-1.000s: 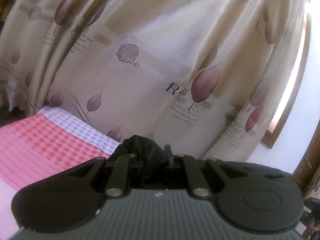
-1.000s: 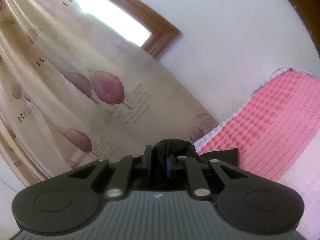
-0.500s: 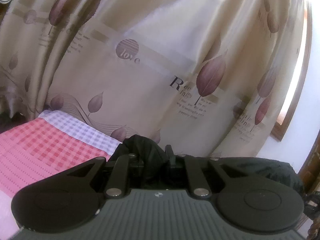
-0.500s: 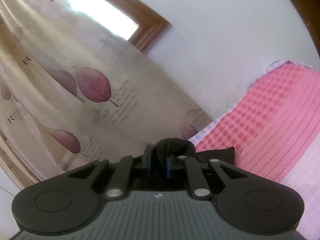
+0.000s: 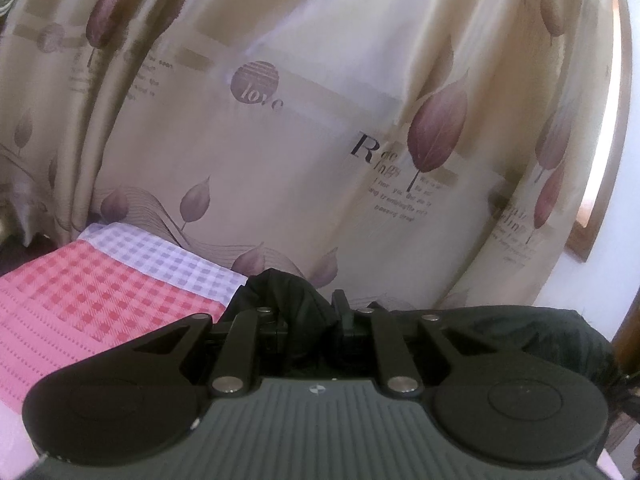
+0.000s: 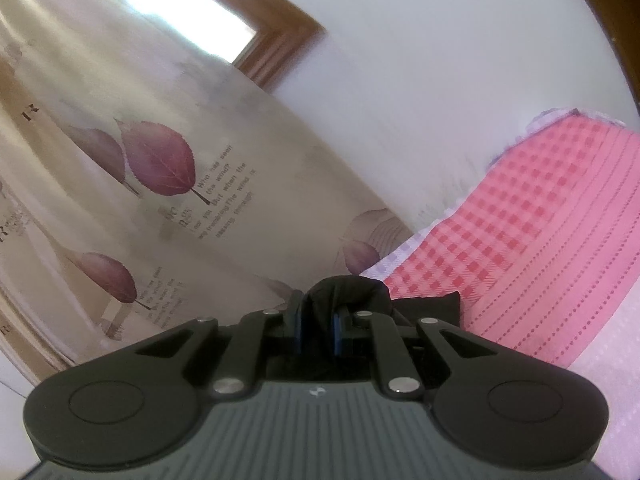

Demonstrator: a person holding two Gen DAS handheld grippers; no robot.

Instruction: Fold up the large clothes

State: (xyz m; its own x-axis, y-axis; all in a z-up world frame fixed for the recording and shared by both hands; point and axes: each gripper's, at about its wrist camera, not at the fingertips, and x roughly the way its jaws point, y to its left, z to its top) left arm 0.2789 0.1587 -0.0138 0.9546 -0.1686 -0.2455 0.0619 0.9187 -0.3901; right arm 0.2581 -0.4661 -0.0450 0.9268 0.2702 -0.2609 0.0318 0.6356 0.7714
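Left gripper (image 5: 308,312) clamped on a bunched fold of the black garment (image 5: 520,332) — dark cloth spilling rightward past its fingers. Right gripper (image 6: 318,316) likewise pinched on a wad of the same black garment (image 6: 346,292), a corner poking out to its right. Ahead of both tongs, a beige leaf-print curtain (image 5: 280,160); below and to the side, a pink checked bedspread (image 6: 540,240). Beyond the right tongs, a wooden window frame (image 6: 280,48).
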